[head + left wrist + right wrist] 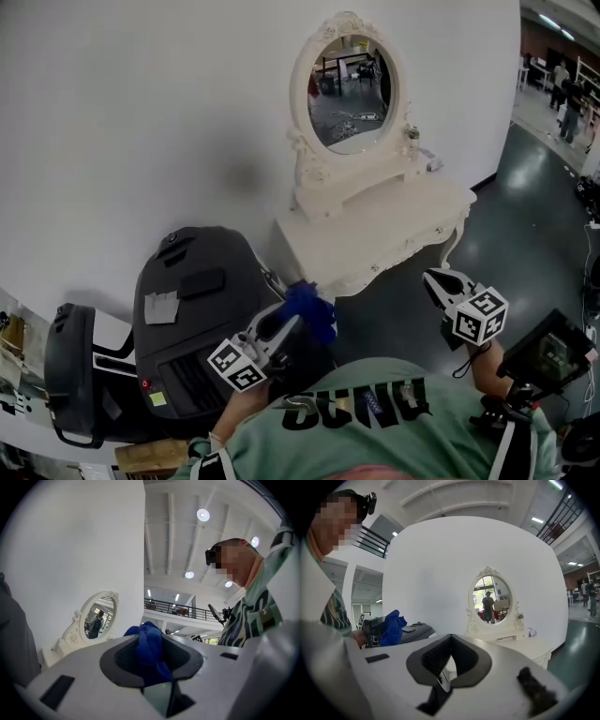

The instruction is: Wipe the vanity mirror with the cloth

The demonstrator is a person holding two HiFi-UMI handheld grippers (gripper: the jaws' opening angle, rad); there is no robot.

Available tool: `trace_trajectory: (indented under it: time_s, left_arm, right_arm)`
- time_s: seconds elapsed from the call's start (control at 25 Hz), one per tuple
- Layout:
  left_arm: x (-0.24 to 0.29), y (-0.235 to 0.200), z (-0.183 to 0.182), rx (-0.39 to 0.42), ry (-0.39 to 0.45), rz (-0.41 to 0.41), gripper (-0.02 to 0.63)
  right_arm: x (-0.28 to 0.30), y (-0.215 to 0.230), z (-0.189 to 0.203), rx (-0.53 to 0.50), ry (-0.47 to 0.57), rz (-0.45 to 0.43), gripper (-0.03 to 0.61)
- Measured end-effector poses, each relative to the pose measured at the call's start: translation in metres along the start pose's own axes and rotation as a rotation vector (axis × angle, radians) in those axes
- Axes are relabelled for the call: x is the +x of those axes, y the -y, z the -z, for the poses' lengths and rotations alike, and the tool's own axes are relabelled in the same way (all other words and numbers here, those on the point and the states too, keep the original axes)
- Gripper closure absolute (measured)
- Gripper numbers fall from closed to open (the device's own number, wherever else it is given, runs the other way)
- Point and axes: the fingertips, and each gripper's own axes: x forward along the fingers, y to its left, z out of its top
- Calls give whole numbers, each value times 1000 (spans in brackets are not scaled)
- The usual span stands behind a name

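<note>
Evidently no wiping is happening yet: I'm holding the cloth (pixel 311 309) well short of the vanity mirror (pixel 352 94), below and left of it, and the glass is going untouched. My left gripper (pixel 287 325) is clamping the blue cloth, bunched between its jaws. My right gripper (pixel 435 281) is hanging below and right of the mirror, jaws parted a little, gripping nothing.
</note>
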Motion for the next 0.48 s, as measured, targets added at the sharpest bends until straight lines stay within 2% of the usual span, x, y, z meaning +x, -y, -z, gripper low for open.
trace_trajectory:
  time_s: [0.2, 0.48]
  left_arm:
    - [-4, -24, 4, -33, 1, -14, 480]
    - [20, -50, -1, -38, -11, -70, 480]
  right_arm:
    - [29, -8, -3, -44, -24, -15, 568]
    - [67, 24, -12, -31, -31, -54, 568]
